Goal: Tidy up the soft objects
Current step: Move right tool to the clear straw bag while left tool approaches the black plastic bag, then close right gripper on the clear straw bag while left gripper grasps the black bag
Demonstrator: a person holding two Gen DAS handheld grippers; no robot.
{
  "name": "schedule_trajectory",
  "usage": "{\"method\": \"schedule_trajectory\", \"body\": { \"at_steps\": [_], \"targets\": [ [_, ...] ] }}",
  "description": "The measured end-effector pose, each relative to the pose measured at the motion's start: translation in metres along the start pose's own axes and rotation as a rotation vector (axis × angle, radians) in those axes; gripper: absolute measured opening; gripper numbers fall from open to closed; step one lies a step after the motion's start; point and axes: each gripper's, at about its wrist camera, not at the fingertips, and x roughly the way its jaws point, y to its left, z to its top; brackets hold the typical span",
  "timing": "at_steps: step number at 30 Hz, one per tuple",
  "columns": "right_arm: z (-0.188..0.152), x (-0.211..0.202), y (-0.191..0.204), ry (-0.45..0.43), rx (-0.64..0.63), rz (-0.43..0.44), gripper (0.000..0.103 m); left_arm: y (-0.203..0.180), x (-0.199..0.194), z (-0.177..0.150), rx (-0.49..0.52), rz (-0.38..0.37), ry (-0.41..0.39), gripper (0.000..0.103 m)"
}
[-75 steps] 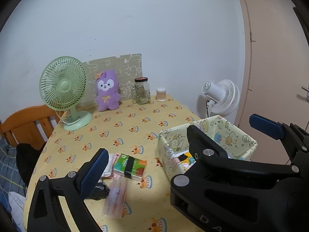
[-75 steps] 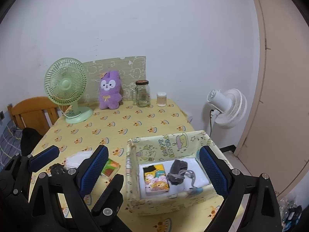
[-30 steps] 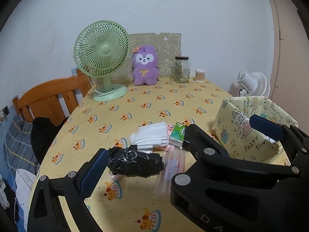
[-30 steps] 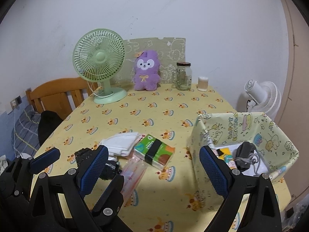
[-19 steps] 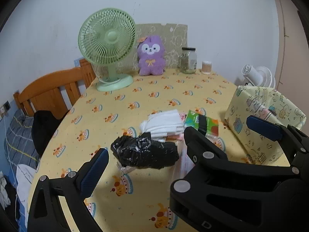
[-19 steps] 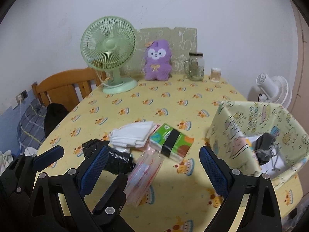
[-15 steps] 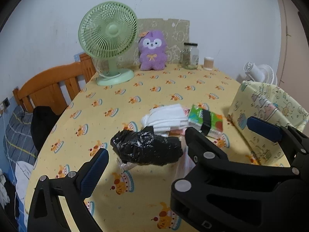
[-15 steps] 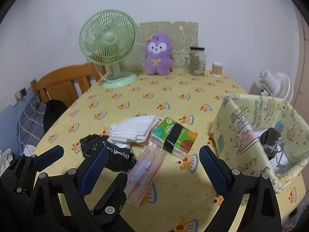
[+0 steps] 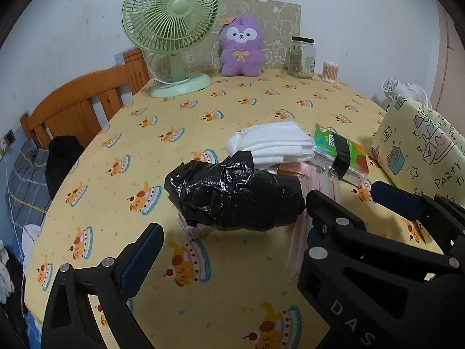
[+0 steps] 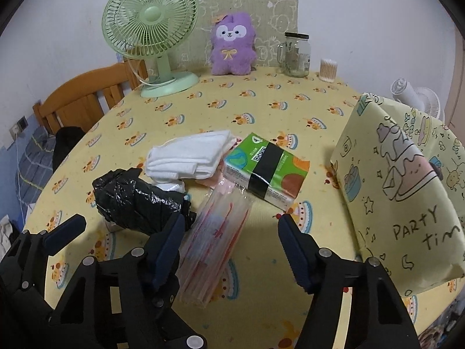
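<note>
Plainly, with both the left gripper (image 9: 261,226) and right gripper (image 10: 229,244) wide and empty, the black plastic bundle (image 9: 235,197) at centre frame overlapped the clear sleeve (image 10: 215,232), so a careless pinch risked dragging both.

Black bag (image 9: 235,196) – crinkly glossy plastic, seemingly.

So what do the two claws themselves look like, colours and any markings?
Both are matte black plastic frames with silver screw heads at the joints. Each finger ends in a dark blue rubbery pad. The left claw shows raised letters, "DAS", on a black body low in its view. The right claw shows no lettering. No cables or sleeves are visible.
</note>
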Motion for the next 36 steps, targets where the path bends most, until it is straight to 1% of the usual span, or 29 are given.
{"method": "schedule_trajectory", "body": {
  "at_steps": [5, 8, 9, 10, 11, 12, 13, 17, 19, 21, 23, 28, 33, 35, 36],
  "targets": [
    [0.000, 0.005, 0.002, 0.006, 0.004, 0.004, 0.068, 0.002, 0.002, -0.001, -0.007, -0.003, 0.007, 0.100],
    [0.000, 0.007, 0.003, 0.012, 0.006, 0.028, 0.062, 0.003, 0.003, -0.001, -0.016, -0.011, 0.012, 0.100],
    [0.000, 0.008, 0.003, 0.013, 0.006, 0.041, 0.056, 0.004, 0.003, -0.001, -0.021, -0.015, 0.015, 0.101],
    [0.000, 0.008, 0.004, 0.014, 0.007, 0.053, 0.048, 0.005, 0.004, -0.001, -0.025, -0.018, 0.017, 0.102],
    [0.000, 0.009, 0.005, 0.017, 0.007, 0.064, 0.044, 0.006, 0.004, -0.001, -0.029, -0.022, 0.020, 0.102],
    [0.001, 0.010, 0.006, 0.019, 0.003, 0.077, 0.035, 0.006, 0.004, -0.001, -0.026, -0.012, 0.018, 0.101],
    [0.001, 0.011, 0.008, 0.025, -0.009, 0.059, 0.025, 0.006, 0.004, -0.001, -0.019, 0.009, 0.016, 0.101],
    [0.001, 0.011, 0.007, 0.019, -0.008, 0.070, 0.024, 0.004, 0.004, 0.000, -0.012, 0.008, 0.015, 0.101],
    [0.001, 0.009, 0.005, 0.014, -0.007, 0.070, 0.019, 0.002, 0.003, 0.001, -0.007, 0.012, 0.006, 0.101],
    [0.002, 0.006, 0.003, 0.004, -0.012, 0.065, 0.017, 0.000, 0.002, 0.003, -0.002, 0.010, -0.002, 0.101],
    [0.003, 0.005, 0.000, 0.000, -0.010, 0.062, 0.016, -0.003, 0.003, 0.005, 0.005, 0.005, -0.006, 0.101],
    [0.006, 0.002, -0.008, -0.017, -0.004, 0.054, 0.016, -0.008, 0.006, 0.012, 0.022, 0.021, -0.025, 0.101],
    [0.011, 0.001, -0.010, -0.033, -0.004, 0.050, 0.015, -0.010, 0.012, 0.019, 0.019, 0.018, -0.037, 0.100],
    [0.012, 0.003, -0.010, -0.031, -0.005, 0.049, 0.015, -0.009, 0.016, 0.020, 0.010, 0.027, -0.032, 0.091],
    [0.012, 0.004, -0.011, -0.028, -0.005, 0.050, 0.015, -0.009, 0.018, 0.021, 0.007, 0.032, -0.025, 0.089]
  ]
}}
